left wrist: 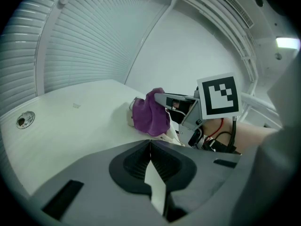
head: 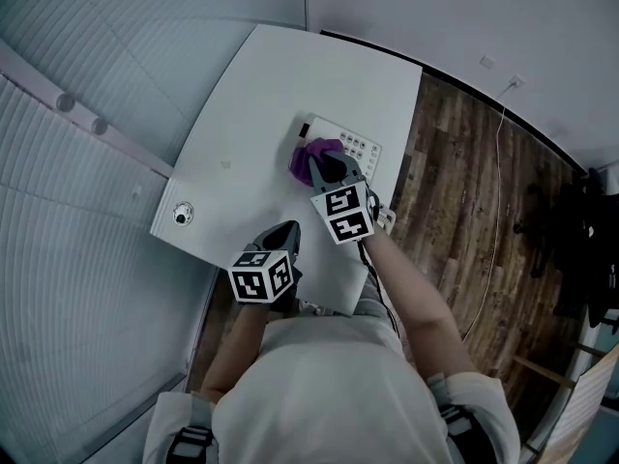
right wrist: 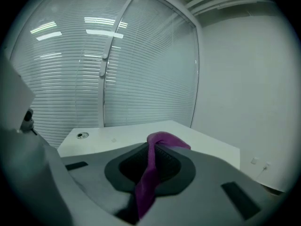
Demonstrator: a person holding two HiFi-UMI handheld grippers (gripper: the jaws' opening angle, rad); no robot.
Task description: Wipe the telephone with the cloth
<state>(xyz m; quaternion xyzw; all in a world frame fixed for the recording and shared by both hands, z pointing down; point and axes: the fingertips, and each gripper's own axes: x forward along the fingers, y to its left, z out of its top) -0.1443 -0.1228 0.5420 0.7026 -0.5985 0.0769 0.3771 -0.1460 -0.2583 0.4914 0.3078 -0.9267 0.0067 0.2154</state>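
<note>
A white telephone (head: pixel 350 145) with a keypad lies on the white table (head: pixel 251 104), right of middle. A purple cloth (head: pixel 311 158) hangs bunched over its near left part. My right gripper (head: pixel 329 167) is shut on that cloth, which runs pinched between the jaws in the right gripper view (right wrist: pixel 151 171). From the left gripper view the cloth (left wrist: pixel 149 113) covers most of the telephone (left wrist: pixel 132 111), with the right gripper (left wrist: pixel 163 99) behind it. My left gripper (head: pixel 285 232) hovers at the table's near edge, jaws shut with nothing in them (left wrist: pixel 151 161).
A round metal grommet (head: pixel 182 213) sits at the table's near left corner. Slatted blinds (head: pixel 58 191) run along the left, a wooden floor (head: pixel 464 182) lies to the right with a thin cable (head: pixel 498 201) across it. A white wall stands beyond the table.
</note>
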